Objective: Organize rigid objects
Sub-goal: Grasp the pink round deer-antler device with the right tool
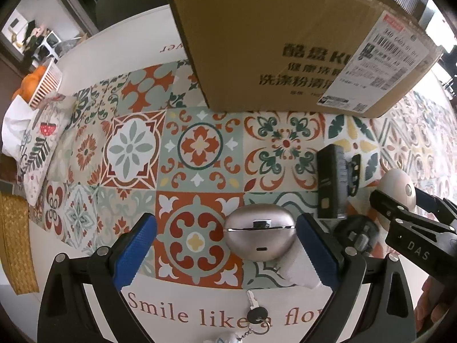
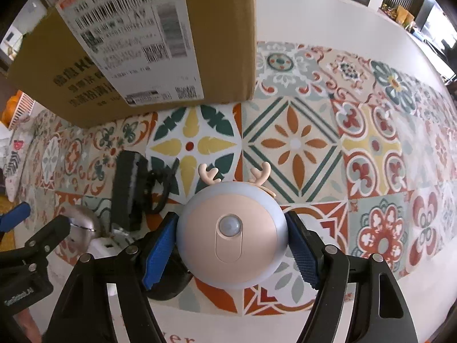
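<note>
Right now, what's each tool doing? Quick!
Left tool: open around the earbud case, not touching it.
Right tool: closed on the deer night light.

The tablecloth point(image 1: 197, 145) is printed in tile squares of orange-red, sage green, dark green, yellow and white, with reddish-brown lettering on its white near edge. The brown cardboard box point(image 1: 257, 37) carries black characters and a white barcode label. The round antlered night light point(image 2: 232, 235) is pale peach ringed in grey-blue; the oval earbud case point(image 1: 259, 232) is champagne metallic.

One cardboard box point(image 1: 274, 40), one earbud case point(image 1: 259, 232), one antlered light point(image 2: 232, 235), one key point(image 1: 255, 310).
</note>
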Demonstrator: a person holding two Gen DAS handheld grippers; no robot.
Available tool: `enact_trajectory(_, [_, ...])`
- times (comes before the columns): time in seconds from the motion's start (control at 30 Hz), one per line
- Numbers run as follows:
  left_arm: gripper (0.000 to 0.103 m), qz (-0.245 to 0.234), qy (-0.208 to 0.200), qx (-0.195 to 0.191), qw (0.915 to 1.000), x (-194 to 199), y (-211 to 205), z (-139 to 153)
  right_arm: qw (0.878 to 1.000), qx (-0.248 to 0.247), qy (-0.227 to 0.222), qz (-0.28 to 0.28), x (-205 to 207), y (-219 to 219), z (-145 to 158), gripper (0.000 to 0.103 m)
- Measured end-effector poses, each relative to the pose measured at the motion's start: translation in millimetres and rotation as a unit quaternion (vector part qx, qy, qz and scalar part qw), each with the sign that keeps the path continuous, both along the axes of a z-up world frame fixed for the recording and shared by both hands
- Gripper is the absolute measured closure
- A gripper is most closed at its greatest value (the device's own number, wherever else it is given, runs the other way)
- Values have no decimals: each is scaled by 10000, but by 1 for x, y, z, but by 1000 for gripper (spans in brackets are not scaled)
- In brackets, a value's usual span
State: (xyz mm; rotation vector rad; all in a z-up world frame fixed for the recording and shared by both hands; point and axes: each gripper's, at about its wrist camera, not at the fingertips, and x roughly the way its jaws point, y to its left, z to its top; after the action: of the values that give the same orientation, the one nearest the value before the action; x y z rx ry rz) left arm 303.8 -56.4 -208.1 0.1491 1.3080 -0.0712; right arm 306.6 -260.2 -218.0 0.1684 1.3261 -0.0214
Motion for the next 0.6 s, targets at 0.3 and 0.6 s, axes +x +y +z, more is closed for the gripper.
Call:
enact_trajectory(0.3, [11, -315, 324, -270, 9986, 10, -3, 14, 9995, -100, -290, 60, 0, 6, 39, 29])
enact_trajectory(0.6, [28, -266, 957, -403, 9942, 16, -9, -9, 9997, -54, -236, 41, -10, 8, 39, 29])
